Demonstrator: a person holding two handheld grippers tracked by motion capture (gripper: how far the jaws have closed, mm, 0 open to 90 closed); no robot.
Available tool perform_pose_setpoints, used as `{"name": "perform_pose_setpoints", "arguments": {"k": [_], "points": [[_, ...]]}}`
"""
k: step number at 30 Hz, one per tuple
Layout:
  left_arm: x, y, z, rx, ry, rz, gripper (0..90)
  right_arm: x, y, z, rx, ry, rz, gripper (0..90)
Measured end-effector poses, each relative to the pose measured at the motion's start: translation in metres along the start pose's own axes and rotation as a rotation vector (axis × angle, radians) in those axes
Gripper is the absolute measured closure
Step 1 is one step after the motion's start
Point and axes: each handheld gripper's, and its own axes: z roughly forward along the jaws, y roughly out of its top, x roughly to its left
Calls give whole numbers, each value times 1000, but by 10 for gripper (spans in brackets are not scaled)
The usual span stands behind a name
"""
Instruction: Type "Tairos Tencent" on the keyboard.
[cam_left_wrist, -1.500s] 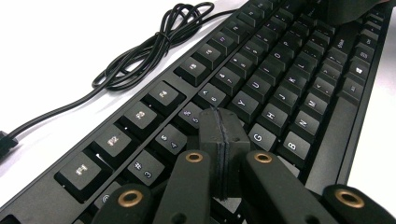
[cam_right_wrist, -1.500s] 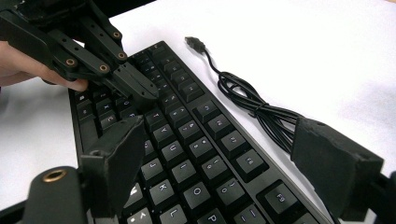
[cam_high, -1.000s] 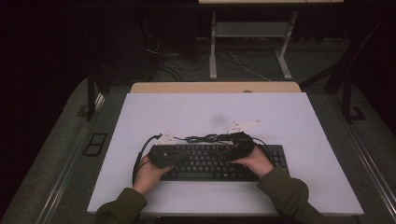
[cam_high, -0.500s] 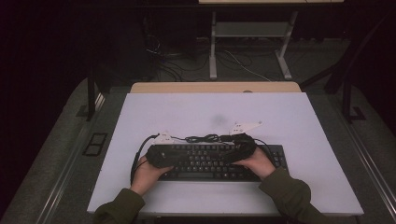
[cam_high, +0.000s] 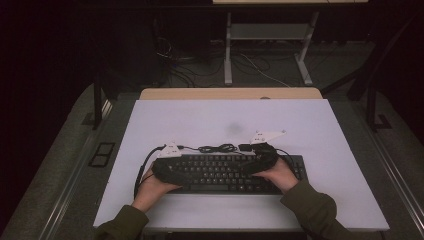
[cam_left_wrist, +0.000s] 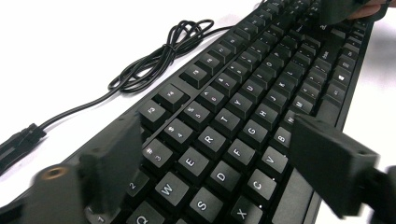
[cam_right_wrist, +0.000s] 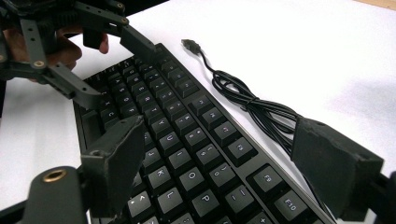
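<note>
Both tongs — left tongs (cam_left_wrist: 205, 172) having just been opening, right tongs (cam_right_wrist: 215, 163) gaping — are straddling the keyboard (cam_high: 227, 172) lying on the bench (cam_high: 225, 120), gripping nothing; closing carelessly risks snagging its cable (cam_right_wrist: 252, 105).

One black keyboard (cam_high: 225, 172), one bundled black cable (cam_high: 217, 148) with one plug (cam_right_wrist: 189, 44), two tongs, left (cam_high: 167, 167) and right (cam_high: 260, 160), two hands, one white counter (cam_high: 200, 120)
</note>
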Motion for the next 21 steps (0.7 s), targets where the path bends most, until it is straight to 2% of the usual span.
{"name": "perform_pose_setpoints", "arguments": {"k": [5,10,14,18,19,20,21], "points": [[-1,-1,0,-6,6,-3,111,-1,0,-1,0,-4,3,174],[0,-2,-1,-3,3,-1,109,0,-1,-1,9,4,9,183],[0,-2,-2,-5,3,2,109,1,-1,-1,16,11,4,242],[0,-2,-2,-5,4,3,109,3,-2,-1,21,12,-5,341],[0,-3,-2,-4,3,3,109,3,-2,-1,21,17,-10,415],[0,-3,-2,-5,2,2,109,3,-2,-1,28,44,-13,463],[0,-3,-2,-5,2,1,109,4,-2,-1,34,39,-16,487]]}}
